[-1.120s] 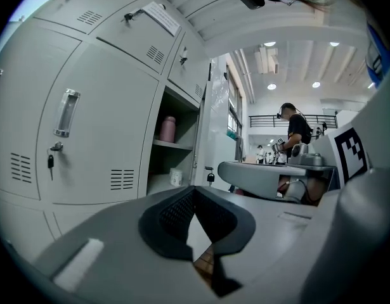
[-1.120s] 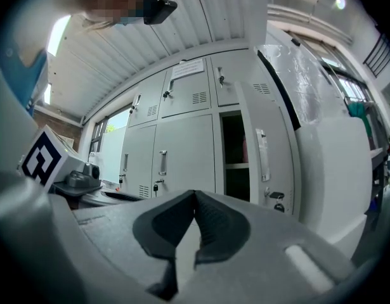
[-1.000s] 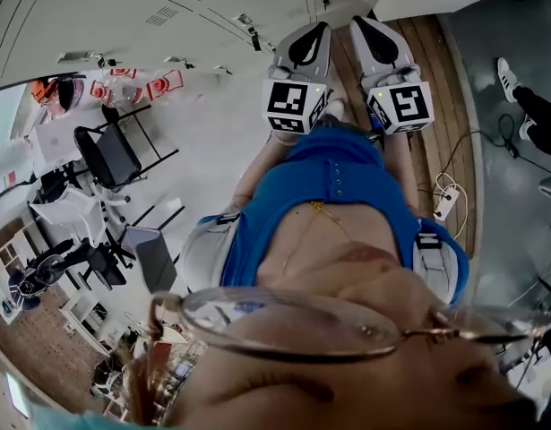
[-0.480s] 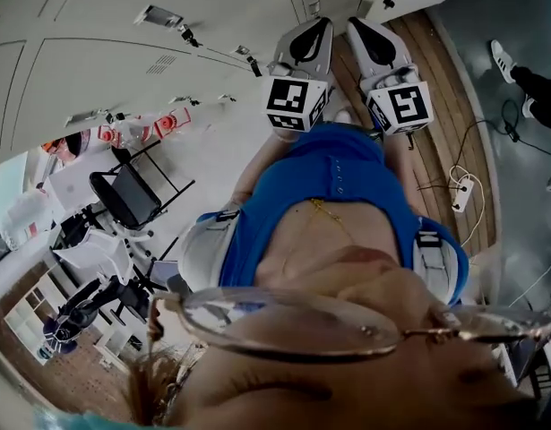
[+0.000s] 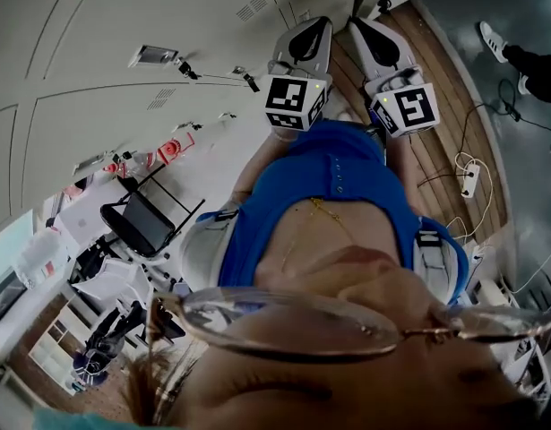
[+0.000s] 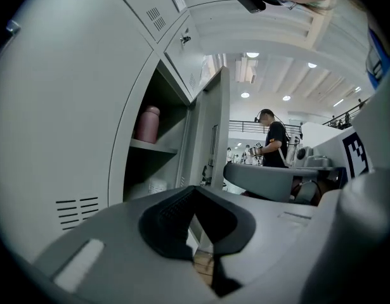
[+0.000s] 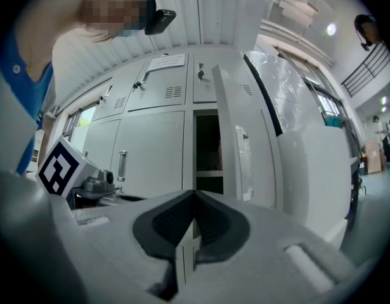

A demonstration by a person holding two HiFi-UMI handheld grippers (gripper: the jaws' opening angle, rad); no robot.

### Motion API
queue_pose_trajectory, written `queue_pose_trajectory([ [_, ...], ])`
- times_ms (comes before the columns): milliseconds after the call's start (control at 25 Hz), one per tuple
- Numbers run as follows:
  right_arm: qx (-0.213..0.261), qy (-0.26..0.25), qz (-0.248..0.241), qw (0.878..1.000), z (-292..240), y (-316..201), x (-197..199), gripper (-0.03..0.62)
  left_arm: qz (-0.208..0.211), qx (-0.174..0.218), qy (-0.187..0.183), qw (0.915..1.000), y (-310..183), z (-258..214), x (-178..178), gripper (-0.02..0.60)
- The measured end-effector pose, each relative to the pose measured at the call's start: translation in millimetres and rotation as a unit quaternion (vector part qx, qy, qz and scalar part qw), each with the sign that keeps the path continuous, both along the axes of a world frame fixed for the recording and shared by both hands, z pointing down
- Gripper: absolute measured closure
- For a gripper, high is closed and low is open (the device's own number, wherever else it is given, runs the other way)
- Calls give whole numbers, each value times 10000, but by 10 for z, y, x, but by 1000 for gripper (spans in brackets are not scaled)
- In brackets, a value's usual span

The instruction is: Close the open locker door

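The open locker (image 7: 207, 149) stands straight ahead in the right gripper view, its grey door (image 7: 236, 138) swung out toward me. In the left gripper view the same locker's door (image 6: 214, 135) hangs open beside a shelf holding a pink bottle (image 6: 147, 124). My left gripper (image 6: 195, 192) is shut with nothing between its pads, and my right gripper (image 7: 195, 194) is shut and empty too. In the head view both grippers, left (image 5: 306, 43) and right (image 5: 374, 38), are held side by side in front of my body, apart from the lockers.
Closed grey lockers (image 7: 150, 151) line the wall left of the open one. A black chair (image 5: 145, 222) stands at the left. A power strip with cables (image 5: 469, 176) lies on the wooden floor. Another person (image 6: 274, 141) stands farther off; a shoe (image 5: 490, 38) shows at the upper right.
The head view has swung, so the locker fronts fill more of the upper left and the chair has slid down. Both grippers stay shut, side by side in front of me.
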State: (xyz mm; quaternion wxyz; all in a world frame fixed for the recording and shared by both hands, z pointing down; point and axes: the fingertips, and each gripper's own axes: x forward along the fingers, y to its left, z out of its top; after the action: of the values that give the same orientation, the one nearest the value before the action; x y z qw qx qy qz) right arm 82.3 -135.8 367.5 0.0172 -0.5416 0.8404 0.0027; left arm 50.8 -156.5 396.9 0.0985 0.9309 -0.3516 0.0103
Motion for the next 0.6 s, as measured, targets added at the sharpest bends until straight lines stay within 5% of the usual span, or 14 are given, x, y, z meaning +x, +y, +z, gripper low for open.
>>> queue_pose_trajectory([
  [600, -69, -484, -53, 9988, -31, 4, 389, 564, 933, -146, -110, 9955, -117, 201, 209, 581],
])
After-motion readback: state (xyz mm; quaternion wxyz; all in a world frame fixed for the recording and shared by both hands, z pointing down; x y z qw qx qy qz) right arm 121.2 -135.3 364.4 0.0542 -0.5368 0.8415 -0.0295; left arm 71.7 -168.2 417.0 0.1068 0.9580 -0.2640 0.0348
